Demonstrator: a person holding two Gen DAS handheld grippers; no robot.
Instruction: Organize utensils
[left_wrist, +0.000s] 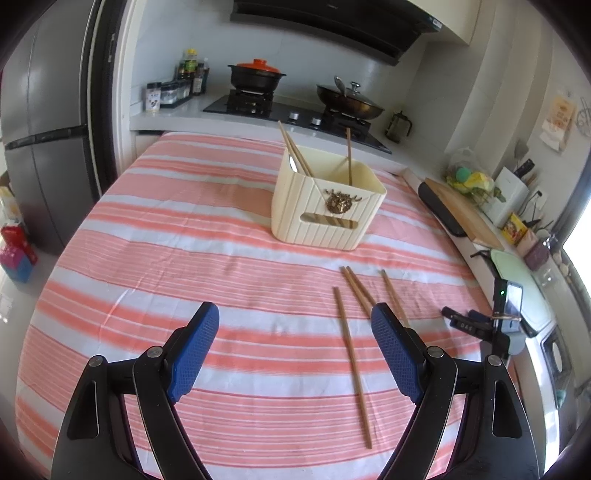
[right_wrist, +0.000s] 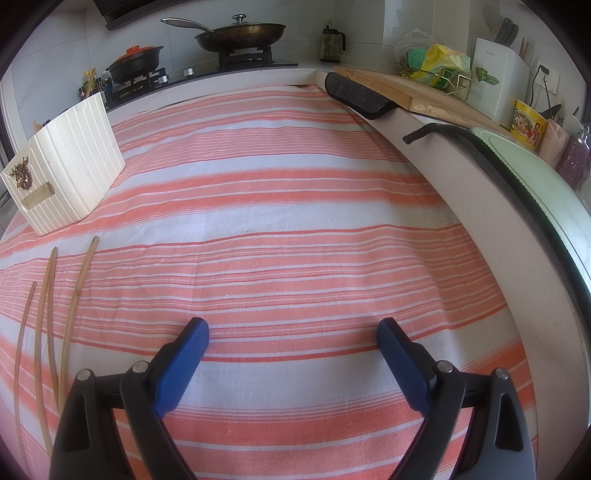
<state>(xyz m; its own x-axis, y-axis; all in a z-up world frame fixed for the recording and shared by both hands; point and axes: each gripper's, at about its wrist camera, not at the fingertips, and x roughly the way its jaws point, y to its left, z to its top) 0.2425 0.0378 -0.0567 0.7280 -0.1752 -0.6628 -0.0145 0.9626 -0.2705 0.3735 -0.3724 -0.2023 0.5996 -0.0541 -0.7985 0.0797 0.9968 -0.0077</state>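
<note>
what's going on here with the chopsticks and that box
A person is sorting chopsticks into the cream box on the striped tablecloth. Three already stand inside it; four loose chopsticks still lie on the cloth. Both the left tool and right tool are open and empty.

Four chopsticks (left_wrist: 352, 365) flat beside cream holder (left_wrist: 325, 206).

Pink-and-white striped cloth (left_wrist: 184, 229) over the desk. Cream ribbed holder (left_wrist: 325, 206) with a gold emblem (left_wrist: 337, 201). Tan wooden chopsticks (left_wrist: 352, 365). Blue textured pads (left_wrist: 194, 350) on black claw arms. Red-orange lid (left_wrist: 258, 66) on a black pot (left_wrist: 255, 79).
</note>
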